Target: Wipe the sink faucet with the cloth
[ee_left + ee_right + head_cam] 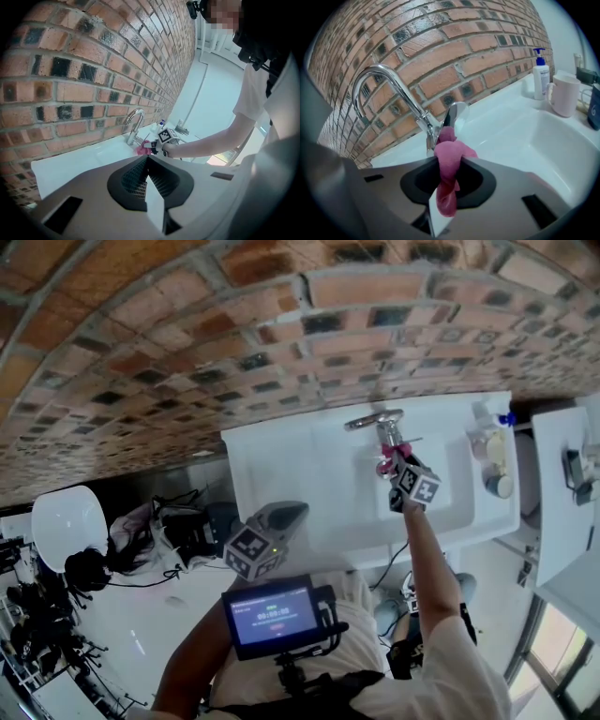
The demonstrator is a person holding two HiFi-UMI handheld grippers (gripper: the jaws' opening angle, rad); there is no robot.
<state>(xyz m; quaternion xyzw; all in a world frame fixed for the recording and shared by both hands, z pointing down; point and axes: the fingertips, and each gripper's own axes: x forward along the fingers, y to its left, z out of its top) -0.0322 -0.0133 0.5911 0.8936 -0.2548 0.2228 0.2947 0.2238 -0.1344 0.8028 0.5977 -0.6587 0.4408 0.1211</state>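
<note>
Where the white sink [281, 465] backs onto the brick wall [187, 334], the following stand recorded:

Item 1, faucet [379, 77]: chrome, high arched spout, mounted on the back rim of the sink with its lever beside the base. Seen from above in the head view [373, 420] and from the side in the left gripper view [133, 119].

Item 2, cloth [449, 161]: pink, bunched into a narrow roll. Its upper end lies against the foot of the faucet, apparently touching the chrome; its lower end hangs down between the jaws. It shows as a small pink patch just below the faucet base [385, 463] and beside the marker cube [142, 149].

Item 3, right gripper [446, 164]: jaws clamped on the cloth, reached over the basin to the faucet base [394, 465], arm stretched out behind it.

Item 4, left gripper [147, 158]: jaws closed together, nothing between them. Held at the near left corner of the sink [281, 517], well apart from the faucet and pointed towards it.

Item 5, soap bottle [541, 75]: white with blue pump, upright on the sink's right rim [487, 423].

Item 6, mug [565, 96]: pale, upright, just beside the soap bottle.

Item 7, screen [272, 615]: small, lit, mounted at the person's chest
</note>
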